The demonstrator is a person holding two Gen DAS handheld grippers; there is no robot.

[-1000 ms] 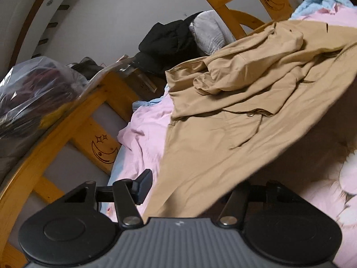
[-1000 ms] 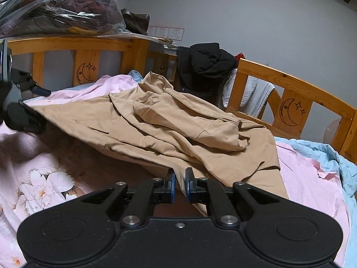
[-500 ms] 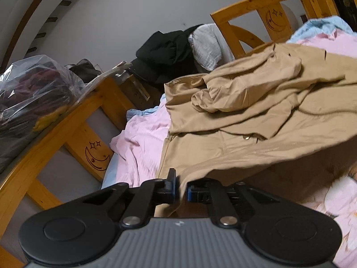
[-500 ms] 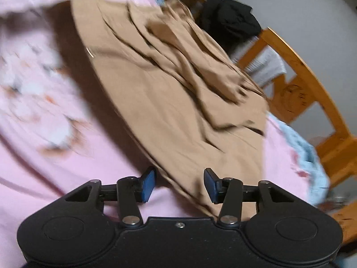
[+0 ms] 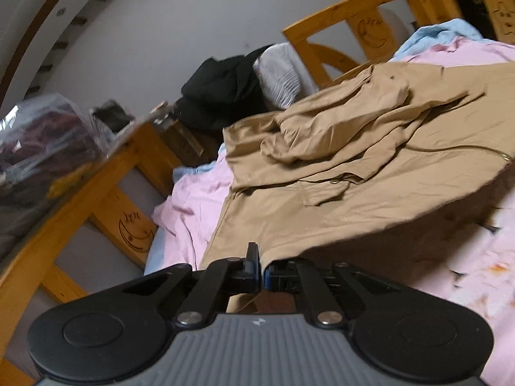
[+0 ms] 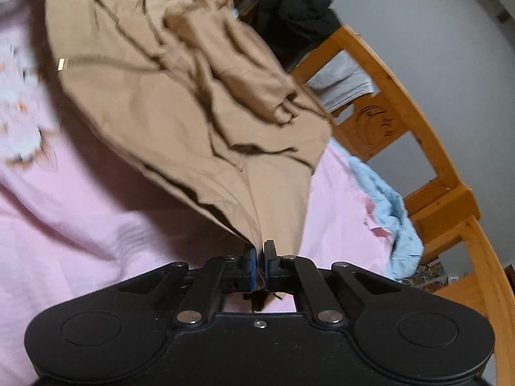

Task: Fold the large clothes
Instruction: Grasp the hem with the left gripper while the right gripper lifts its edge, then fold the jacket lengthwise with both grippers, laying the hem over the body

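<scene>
- Left wrist view: the left gripper (image 5: 261, 265) sits at bottom centre, its jaws having just closed onto the near hem of the tan jacket (image 5: 370, 173); cloth runs between the pads, so it is clenched on that edge. From there the jacket fans away toward the upper right of the frame, lifted clear of the pink bedding (image 5: 199, 193) near the gripper and resting on it farther back. A zip line with a metal end (image 5: 502, 156) shows at the right edge. A black garment (image 5: 222, 96) hangs over the wooden bed rail (image 5: 338, 13) at upper centre, and a plastic-wrapped bundle (image 5: 42, 135) lies at the left.

- Right wrist view: the right gripper (image 6: 260, 265) at bottom centre has also just closed, and the jacket (image 6: 180, 109) narrows into a gathered point pinched between its pads, so it grasps the hem too. The jacket stretches away toward the upper left, with a crumpled sleeve (image 6: 254, 80) lying on top at mid-frame. Pale blue fabric (image 6: 389, 206) lies along the right, beside the rail (image 6: 415, 122).

- The relation that matters: both grippers hold the same near hem, the jacket's long axis running away from them toward the far rail. I judge neither hand is clearly nearer; the fold would carry this hem forward over the body, and the loose sleeve may bunch underneath.
</scene>
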